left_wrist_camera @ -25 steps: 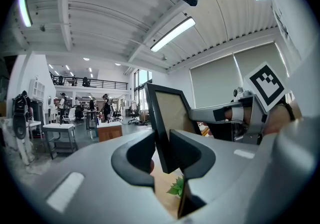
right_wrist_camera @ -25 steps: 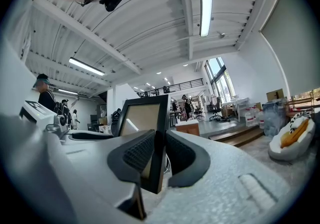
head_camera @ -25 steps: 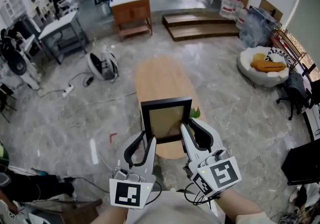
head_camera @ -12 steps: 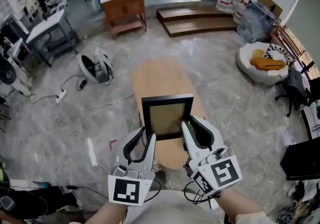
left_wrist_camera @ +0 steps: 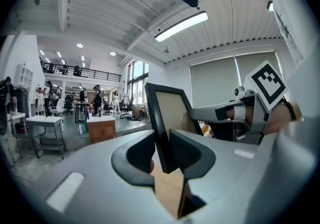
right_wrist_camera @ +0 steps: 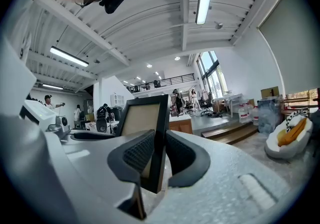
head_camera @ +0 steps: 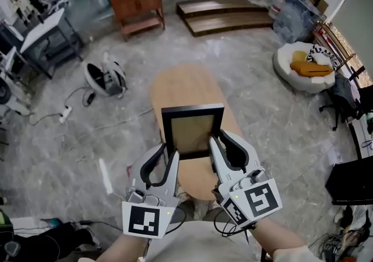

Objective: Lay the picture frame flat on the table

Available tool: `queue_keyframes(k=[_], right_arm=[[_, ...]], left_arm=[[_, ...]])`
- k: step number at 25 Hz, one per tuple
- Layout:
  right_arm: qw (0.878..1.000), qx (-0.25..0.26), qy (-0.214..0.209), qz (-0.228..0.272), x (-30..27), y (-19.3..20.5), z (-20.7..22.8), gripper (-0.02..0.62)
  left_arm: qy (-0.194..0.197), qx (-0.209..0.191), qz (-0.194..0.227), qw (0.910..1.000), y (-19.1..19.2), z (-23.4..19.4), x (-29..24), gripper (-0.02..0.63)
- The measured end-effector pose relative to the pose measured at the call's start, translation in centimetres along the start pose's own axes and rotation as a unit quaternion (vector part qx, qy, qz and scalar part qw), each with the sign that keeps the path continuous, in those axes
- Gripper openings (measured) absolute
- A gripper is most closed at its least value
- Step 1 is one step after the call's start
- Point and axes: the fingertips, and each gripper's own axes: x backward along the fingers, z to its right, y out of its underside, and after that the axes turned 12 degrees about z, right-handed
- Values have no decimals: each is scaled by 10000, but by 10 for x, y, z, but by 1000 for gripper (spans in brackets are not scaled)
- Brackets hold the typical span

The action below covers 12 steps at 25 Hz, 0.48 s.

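Quick update: we've got the picture frame (head_camera: pixel 192 131) pinched from both sides. The left gripper (head_camera: pixel 166 153) is clamped on its left edge near the bottom corner, and the right gripper (head_camera: pixel 218 138) is clamped on the right edge, so each pair of jaws is only a frame-thickness apart.

Compared with a second back, the whole thing has drifted further in over the table (head_camera: pixel 186 86). More of the wooden top now shows at the table's near end, so the frame hangs roughly over the table's middle.

It hasn't tipped though. Both gripper views show it standing upright on edge. The left one shows its bottom corner with tabletop below, so we reckon it's off the table, though that's hard to be sure of.

So the carrying looks about done and the laying-down isn't. Our guess for next: lower it, tilt it over, and let go once it's flat on the table.
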Motion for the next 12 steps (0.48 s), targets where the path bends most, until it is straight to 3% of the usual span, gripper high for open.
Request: queue_keyframes(k=[12], right_arm=[[9996, -132, -223, -136, -6, 5, 32, 71]], left_arm=[[-281, 74, -230, 9993, 11, 15, -24, 110]])
